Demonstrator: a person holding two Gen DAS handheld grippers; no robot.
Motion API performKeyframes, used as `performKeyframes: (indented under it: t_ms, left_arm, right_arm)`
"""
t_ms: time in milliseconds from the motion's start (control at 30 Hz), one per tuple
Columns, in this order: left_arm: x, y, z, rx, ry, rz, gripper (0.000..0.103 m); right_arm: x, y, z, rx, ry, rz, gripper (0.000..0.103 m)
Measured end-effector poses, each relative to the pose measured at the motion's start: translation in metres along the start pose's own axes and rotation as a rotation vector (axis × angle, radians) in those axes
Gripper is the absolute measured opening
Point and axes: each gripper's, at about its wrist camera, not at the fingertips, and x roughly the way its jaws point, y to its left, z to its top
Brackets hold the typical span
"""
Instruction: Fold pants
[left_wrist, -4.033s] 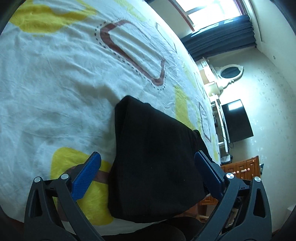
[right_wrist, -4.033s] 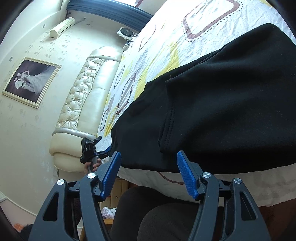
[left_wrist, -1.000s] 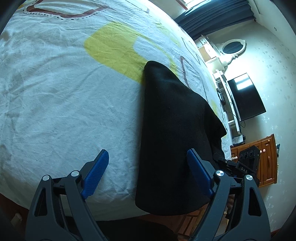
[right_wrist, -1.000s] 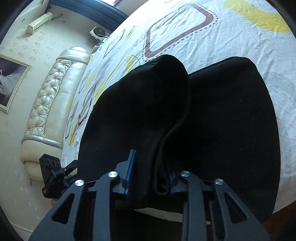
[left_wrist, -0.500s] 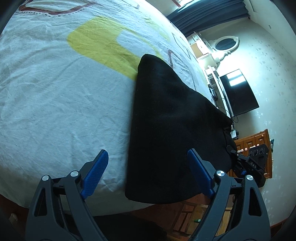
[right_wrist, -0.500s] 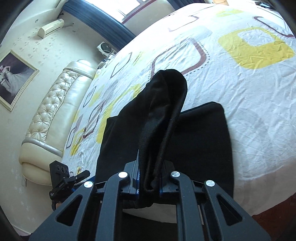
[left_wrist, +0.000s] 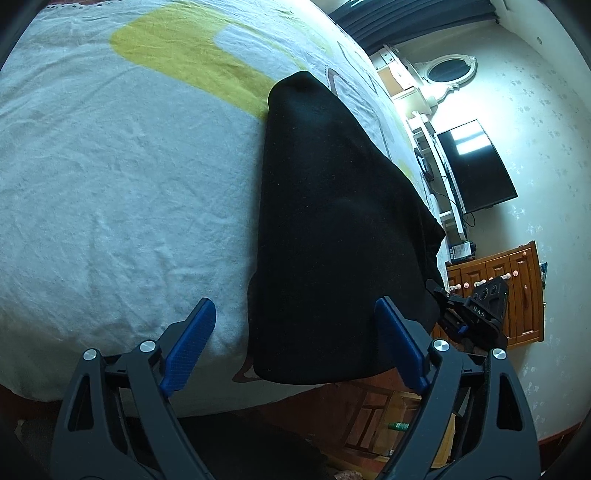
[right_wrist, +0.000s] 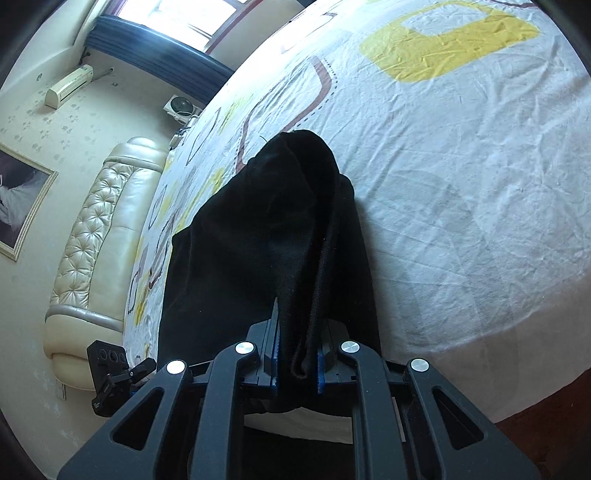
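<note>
Pinching a bunched edge of the pants (right_wrist: 280, 236), the right gripper (right_wrist: 297, 363) is risking slippage or dragging the fold askew while the left gripper (left_wrist: 295, 343) is hanging wide, holding nothing.

Matt black cloth pants (left_wrist: 332, 221) on creased cotton-like sheet (left_wrist: 129, 184).

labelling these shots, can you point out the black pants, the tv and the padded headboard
black pants (left_wrist: 332, 229): left wrist view, middle of the folded cloth
tv (left_wrist: 476, 166): left wrist view, centre of the dark screen
padded headboard (right_wrist: 99, 236): right wrist view, tufted cream face
</note>
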Motion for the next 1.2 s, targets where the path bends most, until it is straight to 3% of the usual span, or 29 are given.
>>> performKeyframes:
  t_ms: [100, 167, 200, 267, 300, 467, 633, 800, 833, 867, 900, 967, 1000, 1200]
  left_arm:
    - [0.0, -0.003, 0.002, -0.003, 0.001, -0.012, 0.087]
    - [0.001, -0.002, 0.005, -0.017, 0.003, -0.024, 0.087]
    - [0.001, 0.0, 0.006, -0.029, 0.005, -0.032, 0.087]
    - [-0.001, 0.005, 0.009, -0.052, 0.008, -0.049, 0.087]
    - [-0.001, 0.007, 0.01, -0.063, 0.01, -0.058, 0.087]
    - [-0.003, 0.014, 0.009, -0.11, 0.013, -0.105, 0.087]
    - [-0.001, 0.014, 0.003, -0.159, 0.045, -0.189, 0.087]
    - [0.007, 0.012, 0.002, -0.168, 0.042, -0.215, 0.087]
    - [0.008, 0.012, 0.002, -0.172, 0.035, -0.23, 0.087]
    - [0.009, 0.011, 0.002, -0.173, 0.03, -0.244, 0.087]
    - [0.009, 0.009, 0.003, -0.166, 0.029, -0.249, 0.084]
    - [0.012, 0.005, 0.004, -0.125, 0.035, -0.191, 0.065]
    - [0.014, 0.002, 0.003, -0.094, 0.041, -0.152, 0.056]
    - [0.013, -0.002, 0.006, -0.059, 0.049, -0.107, 0.037]
  right_arm:
    - [-0.007, -0.008, -0.002, 0.03, -0.007, 0.021, 0.014]
    - [-0.015, -0.017, -0.003, 0.058, -0.015, 0.035, 0.022]
    - [-0.019, -0.021, -0.004, 0.071, -0.015, 0.043, 0.031]
    - [-0.028, -0.028, -0.01, 0.095, -0.035, 0.008, 0.072]
    - [-0.032, -0.032, -0.014, 0.103, -0.057, 0.002, 0.074]
    - [-0.022, -0.052, -0.028, 0.232, -0.032, 0.197, 0.075]
    - [-0.009, -0.042, -0.034, 0.231, 0.007, 0.264, 0.077]
    - [-0.005, -0.032, -0.035, 0.206, -0.011, 0.233, 0.08]
    - [-0.004, -0.032, -0.035, 0.205, -0.011, 0.227, 0.078]
    - [-0.003, -0.029, -0.035, 0.193, -0.005, 0.208, 0.069]
    - [-0.002, -0.026, -0.034, 0.175, 0.008, 0.167, 0.057]
    - [-0.001, -0.027, -0.034, 0.181, 0.017, 0.119, 0.045]
    - [-0.002, -0.029, -0.035, 0.187, 0.014, 0.119, 0.044]
    - [-0.003, -0.032, -0.039, 0.183, 0.01, 0.12, 0.042]
